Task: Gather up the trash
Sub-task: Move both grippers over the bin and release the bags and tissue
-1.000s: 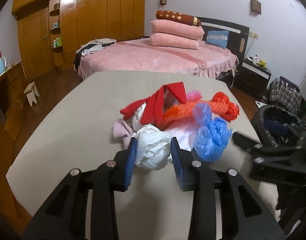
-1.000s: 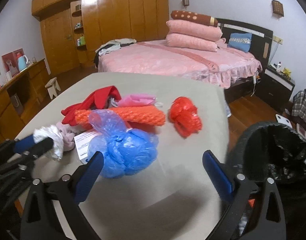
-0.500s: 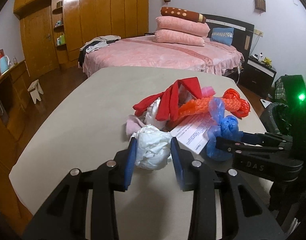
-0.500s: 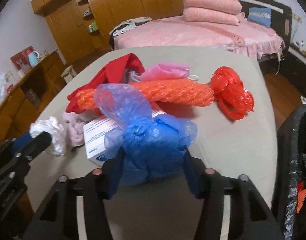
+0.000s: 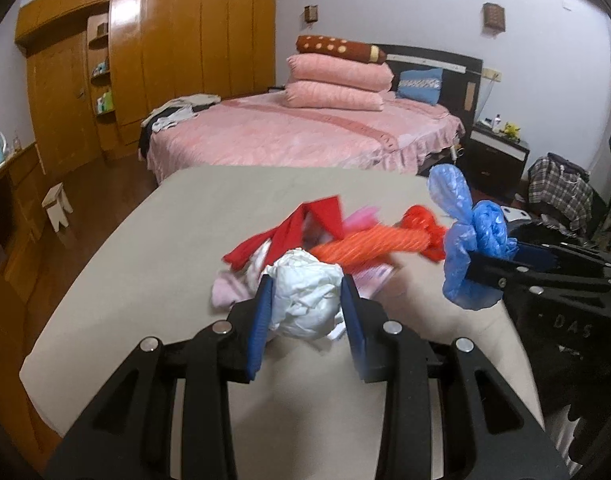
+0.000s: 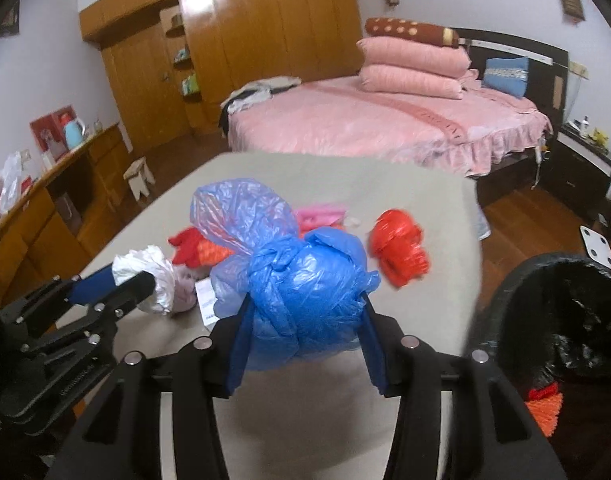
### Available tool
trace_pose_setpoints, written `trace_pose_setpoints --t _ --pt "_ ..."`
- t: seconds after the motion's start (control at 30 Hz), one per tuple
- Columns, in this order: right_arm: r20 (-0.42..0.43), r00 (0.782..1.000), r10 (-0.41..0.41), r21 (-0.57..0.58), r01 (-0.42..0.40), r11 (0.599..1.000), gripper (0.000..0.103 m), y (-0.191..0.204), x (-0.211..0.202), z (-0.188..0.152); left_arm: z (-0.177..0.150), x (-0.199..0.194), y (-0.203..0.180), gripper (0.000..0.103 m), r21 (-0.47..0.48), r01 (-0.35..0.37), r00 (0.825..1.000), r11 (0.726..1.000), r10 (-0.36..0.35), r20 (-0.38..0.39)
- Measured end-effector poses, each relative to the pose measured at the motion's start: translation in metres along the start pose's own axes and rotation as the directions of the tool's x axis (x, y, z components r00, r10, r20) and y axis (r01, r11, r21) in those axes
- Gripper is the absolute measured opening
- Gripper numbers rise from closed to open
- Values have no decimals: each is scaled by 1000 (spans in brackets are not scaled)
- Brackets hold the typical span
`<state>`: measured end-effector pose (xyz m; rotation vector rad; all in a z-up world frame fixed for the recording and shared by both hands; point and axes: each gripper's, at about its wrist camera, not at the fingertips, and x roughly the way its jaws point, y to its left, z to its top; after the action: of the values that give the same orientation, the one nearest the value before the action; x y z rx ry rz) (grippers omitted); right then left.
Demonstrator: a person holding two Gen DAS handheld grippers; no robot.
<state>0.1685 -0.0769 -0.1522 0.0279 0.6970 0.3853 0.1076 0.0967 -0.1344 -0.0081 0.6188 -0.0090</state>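
Both loads are clamped, white wad (image 5: 305,296) in left gripper (image 5: 307,316), blue bag (image 6: 305,300) in right gripper (image 6: 303,344): carry them level over the bin (image 6: 561,320) before releasing.

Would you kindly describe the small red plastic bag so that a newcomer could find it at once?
Start at the beige table in front of the pink bed. On its right side, toward the black-lined trash bin, lies a small knotted red plastic bag. Unlike the long orange net roll and red cloth heaped together, it sits by itself, shiny and bunched into a ball.
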Motion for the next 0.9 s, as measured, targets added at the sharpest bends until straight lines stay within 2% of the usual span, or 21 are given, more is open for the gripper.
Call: trace_pose_setpoints --t 0.47,0.67,0.9 --pt "105 989 -106 77 98 992 49 -48 -77 8 26 -21 -66 33 63 124 990 990 -127 57" --pt "133 975 -178 126 161 979 49 -80 -104 5 30 -21 -102 33 102 196 978 975 -202 54" --pt "144 952 -271 188 242 952 49 -122 -131 -3 38 -14 -151 33 164 282 954 945 -295 55"
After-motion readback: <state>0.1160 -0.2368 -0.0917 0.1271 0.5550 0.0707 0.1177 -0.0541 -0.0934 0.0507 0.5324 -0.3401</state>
